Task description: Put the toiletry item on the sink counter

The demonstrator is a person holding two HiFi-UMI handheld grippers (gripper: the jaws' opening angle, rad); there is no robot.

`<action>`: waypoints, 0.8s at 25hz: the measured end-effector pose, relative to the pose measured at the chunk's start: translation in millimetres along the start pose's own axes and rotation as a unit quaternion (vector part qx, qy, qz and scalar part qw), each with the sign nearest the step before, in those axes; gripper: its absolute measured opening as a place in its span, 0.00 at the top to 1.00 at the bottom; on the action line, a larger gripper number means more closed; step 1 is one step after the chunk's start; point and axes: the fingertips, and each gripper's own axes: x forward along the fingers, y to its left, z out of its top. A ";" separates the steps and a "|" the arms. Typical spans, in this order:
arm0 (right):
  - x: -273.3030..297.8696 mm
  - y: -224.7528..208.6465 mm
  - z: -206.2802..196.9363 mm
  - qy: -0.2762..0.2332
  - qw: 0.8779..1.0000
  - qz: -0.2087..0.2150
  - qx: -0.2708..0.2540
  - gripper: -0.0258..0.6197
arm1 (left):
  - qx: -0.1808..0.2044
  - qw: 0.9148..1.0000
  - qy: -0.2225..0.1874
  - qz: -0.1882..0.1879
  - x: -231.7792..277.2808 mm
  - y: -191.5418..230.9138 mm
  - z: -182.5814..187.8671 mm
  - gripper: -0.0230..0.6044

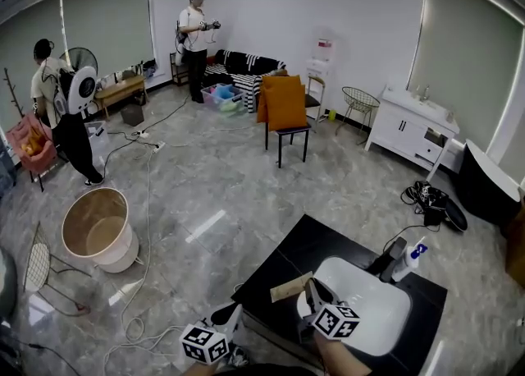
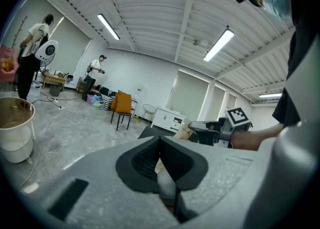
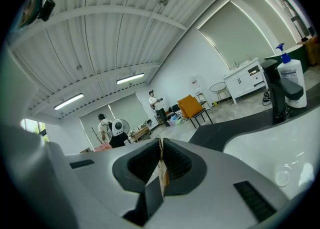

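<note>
Over the black counter [image 1: 305, 241], head view: we see the right hand-held gripper [image 1: 312, 286] clenched on the toiletry item [image 1: 289, 289], a flat tan packet that sticks out leftward from its jaws. The item hangs above the counter top, just beside the left rim of the white basin [image 1: 369, 304]; we cannot tell whether it touches the surface. A black faucet [image 1: 394, 253] stands at the basin's far side, with a white pump bottle [image 1: 409, 262] with a blue top just beside it. The left hand-held gripper [image 1: 230, 312] sits off the counter's near-left edge, above the grey floor [image 1: 213, 194]. A tan bucket [image 1: 98, 228] stands well apart to the left.

Left gripper view: we note the dark jaws of the left hand-held gripper [image 2: 159, 141] closed tip to tip, nothing gripped. Beyond them is the right hand-held gripper [image 2: 202, 127], with the toiletry item [image 2: 183, 132] at its nose.

Right gripper view: the jaws press on the toiletry item [image 3: 161, 172], which we see edge-on as a thin tan strip between the pads. The basin [image 3: 270, 145] lies to the right, with the faucet [image 3: 276, 90] and pump bottle [image 3: 292, 80] upright at its far side, close together.
</note>
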 end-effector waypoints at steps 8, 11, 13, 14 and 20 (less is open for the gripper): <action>42.8 -40.9 -8.9 0.012 0.998 -0.055 -0.021 0.92 | -0.005 1.000 0.013 -0.024 29.0 37.0 10.1 0.96; 51.8 -59.1 -13.6 0.023 0.996 -0.081 -0.033 0.92 | -0.005 0.999 0.014 -0.035 36.6 44.5 13.0 0.96; 57.7 -68.8 -17.6 0.031 0.994 -0.095 -0.040 0.92 | -0.006 0.999 0.018 -0.040 38.8 49.5 13.8 0.96; 61.1 -73.2 -20.4 0.036 0.993 -0.102 -0.042 0.92 | -0.006 0.999 0.020 -0.042 39.0 52.1 13.6 0.96; 78.6 -102.8 -41.9 0.076 0.984 -0.146 -0.070 0.91 | -0.005 0.998 0.033 -0.053 38.6 59.5 9.3 0.96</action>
